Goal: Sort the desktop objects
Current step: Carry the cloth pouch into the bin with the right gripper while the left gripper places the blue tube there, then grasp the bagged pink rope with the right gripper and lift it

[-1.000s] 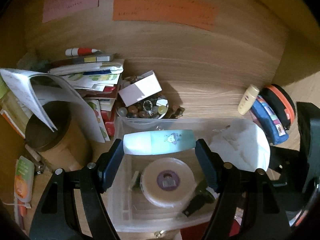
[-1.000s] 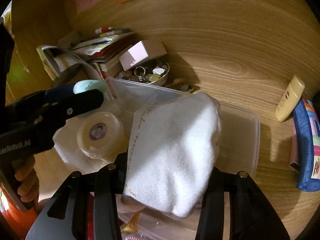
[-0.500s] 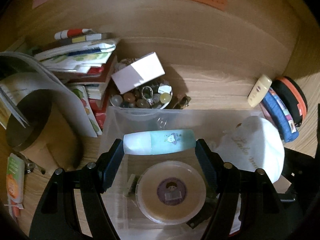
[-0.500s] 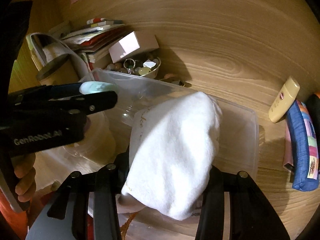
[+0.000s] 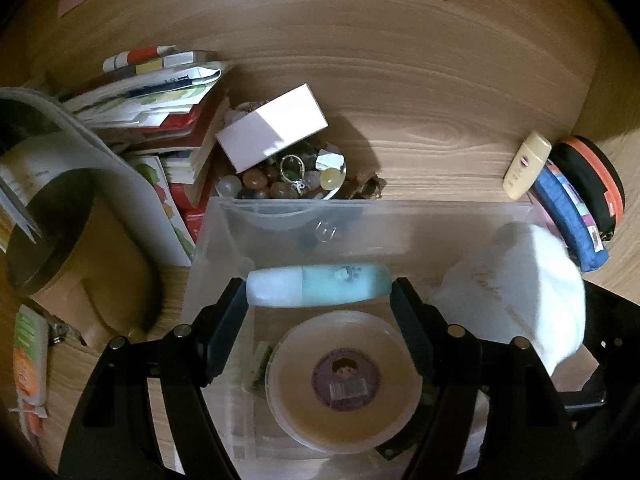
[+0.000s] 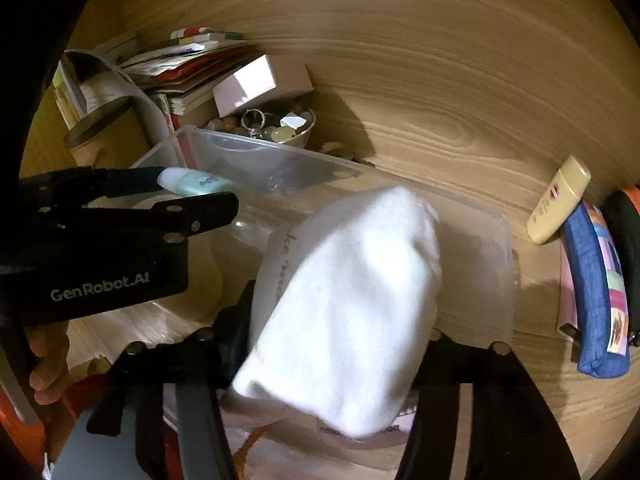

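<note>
My left gripper is shut on a teal and white tube, held crosswise over the clear plastic bin. A round tan container lies in the bin below it. My right gripper is shut on a white cloth pouch and holds it over the right half of the bin. The pouch also shows in the left wrist view. The left gripper and tube show in the right wrist view.
A bowl of beads and rings with a white box on it stands behind the bin. Stacked books and a brown jar are at the left. A cream tube, blue pouch and black-orange case lie at the right.
Both grippers have moved forward and lower over the bin with their loads. The tube now hangs deeper over the bin; the pouch sits closer to the bin's right side.
</note>
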